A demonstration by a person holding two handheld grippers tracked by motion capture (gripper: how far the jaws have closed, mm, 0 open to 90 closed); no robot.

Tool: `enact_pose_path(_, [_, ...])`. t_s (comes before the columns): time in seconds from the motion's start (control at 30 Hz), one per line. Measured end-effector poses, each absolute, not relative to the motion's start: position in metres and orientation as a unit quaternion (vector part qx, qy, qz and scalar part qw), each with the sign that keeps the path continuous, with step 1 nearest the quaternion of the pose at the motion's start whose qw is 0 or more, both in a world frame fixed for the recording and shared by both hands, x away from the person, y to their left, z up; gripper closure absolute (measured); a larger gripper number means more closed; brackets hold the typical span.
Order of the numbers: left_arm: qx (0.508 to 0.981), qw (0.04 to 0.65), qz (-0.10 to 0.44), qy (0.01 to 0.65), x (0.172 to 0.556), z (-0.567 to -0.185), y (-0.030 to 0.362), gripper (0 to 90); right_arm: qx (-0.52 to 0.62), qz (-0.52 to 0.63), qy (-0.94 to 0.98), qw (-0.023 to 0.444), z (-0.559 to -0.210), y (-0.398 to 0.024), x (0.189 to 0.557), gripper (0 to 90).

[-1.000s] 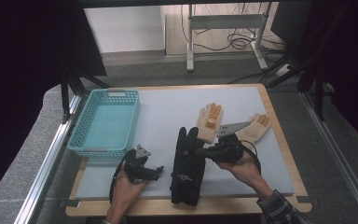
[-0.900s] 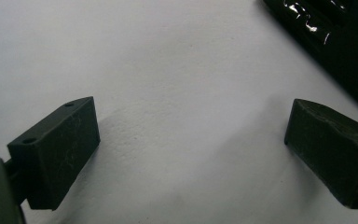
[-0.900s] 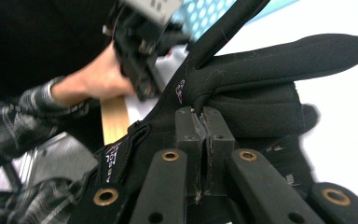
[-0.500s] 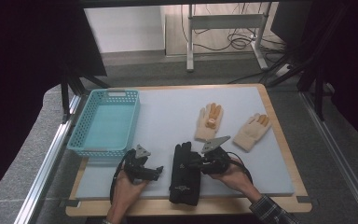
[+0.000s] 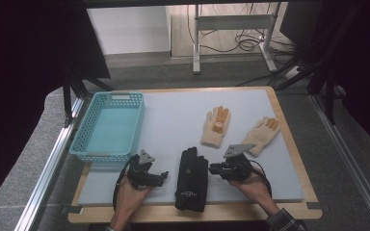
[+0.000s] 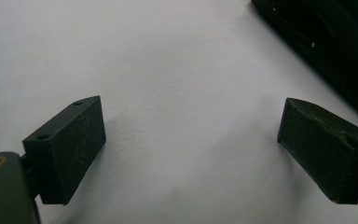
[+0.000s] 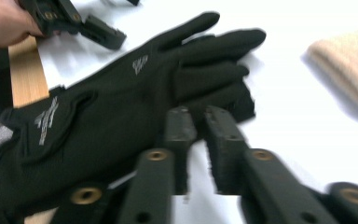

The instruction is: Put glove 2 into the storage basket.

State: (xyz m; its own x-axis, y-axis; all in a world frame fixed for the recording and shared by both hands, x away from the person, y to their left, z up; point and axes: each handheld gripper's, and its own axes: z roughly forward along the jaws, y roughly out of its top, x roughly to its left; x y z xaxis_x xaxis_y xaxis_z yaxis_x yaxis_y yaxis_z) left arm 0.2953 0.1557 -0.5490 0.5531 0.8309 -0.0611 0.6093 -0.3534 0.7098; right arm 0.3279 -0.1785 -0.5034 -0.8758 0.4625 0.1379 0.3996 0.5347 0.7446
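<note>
A pair of black gloves (image 5: 191, 178) lies stacked at the front middle of the pale mat (image 5: 173, 115), fingers pointing away. My right gripper (image 5: 212, 168) lies low at their right edge. Its jaws have just been closing and stand almost together, pinching the edge of the black gloves (image 7: 121, 107) by the fingers in the right gripper view. My left gripper (image 5: 164, 174) rests on the mat just left of the gloves. Its jaws have just closed a little but still stand wide apart (image 6: 191, 116) over bare mat, with the black gloves (image 6: 335, 46) off to one side.
Two beige knit gloves (image 5: 216, 126) (image 5: 262, 134) with orange fingertips lie on the mat behind my right hand. A light blue basket (image 5: 107, 155) stands at the back left. The wooden table edge (image 7: 28, 70) runs along the front.
My right gripper has come down and toward the front from near the beige gloves to the black gloves' right edge. The left hand has stayed put.
</note>
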Motion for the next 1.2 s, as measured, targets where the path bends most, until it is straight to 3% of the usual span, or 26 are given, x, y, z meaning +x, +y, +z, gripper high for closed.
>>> enact_pose_path(0.13, [0.807,0.346,0.159,0.452,0.289,-0.547,0.160,7.5,0.237,0.412,0.879,0.034,-0.510,-0.183,0.315,88.2])
enact_pose_path(0.4, [0.808,0.327,0.184,0.454,0.275,-0.548,0.170,6.3,0.216,0.398,0.891,0.017,-0.526,-0.177,0.283,88.3])
enact_pose_path(0.8, [0.798,0.321,0.168,0.481,0.273,-0.550,0.194,1.7,0.214,0.406,0.888,-0.008,-0.537,-0.143,0.283,86.0])
enact_pose_path(1.2, [0.805,0.331,0.162,0.465,0.272,-0.553,0.210,0.0,0.226,0.400,0.887,0.046,-0.537,-0.100,0.301,86.4])
